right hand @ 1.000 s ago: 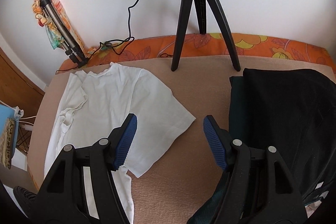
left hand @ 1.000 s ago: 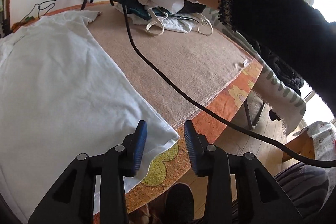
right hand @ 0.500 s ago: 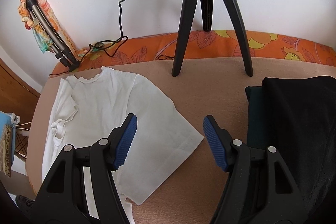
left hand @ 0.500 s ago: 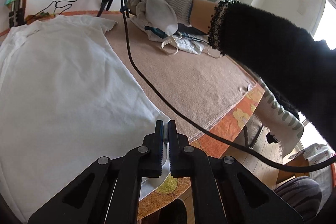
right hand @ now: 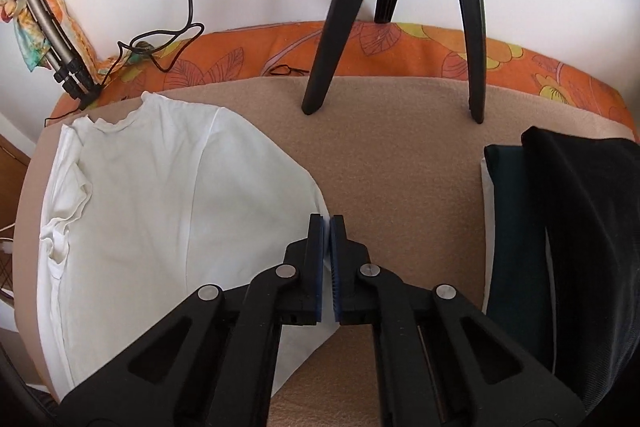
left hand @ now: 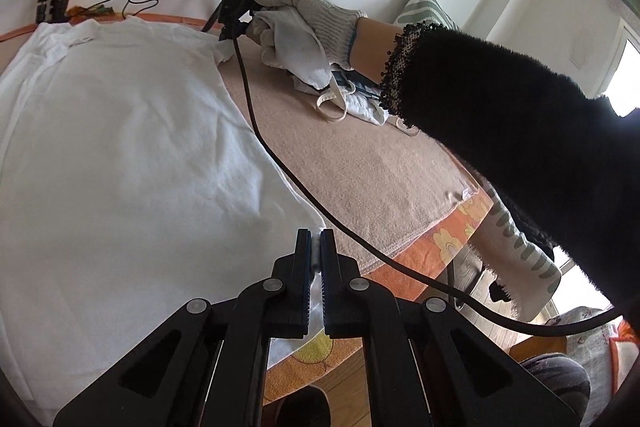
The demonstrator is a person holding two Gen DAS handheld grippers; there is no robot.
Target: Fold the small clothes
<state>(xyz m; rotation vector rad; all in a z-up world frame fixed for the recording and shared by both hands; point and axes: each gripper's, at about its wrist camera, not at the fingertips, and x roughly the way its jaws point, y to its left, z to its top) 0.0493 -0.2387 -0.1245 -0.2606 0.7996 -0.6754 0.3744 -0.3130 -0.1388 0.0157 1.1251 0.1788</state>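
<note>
**Both edges pinched: lift together**

Left wrist view: your left tongs (left hand: 315,247) are closed on the white shirt's (left hand: 120,155) near corner at the desk (left hand: 360,163) edge. Raise it level, clear of the black cable (left hand: 280,163).

Right wrist view: your right tongs (right hand: 326,239) are clamped on the shirt's (right hand: 168,195) sleeve edge. Carry both across evenly. No containers visible.

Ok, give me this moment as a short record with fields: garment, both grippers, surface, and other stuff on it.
garment: white t-shirt, lying flat
left gripper: shut on the shirt's bottom corner
right gripper: shut on the sleeve edge
surface: tan blanket over an orange floral cloth
other: dark folded clothes at right, black tripod behind
</note>
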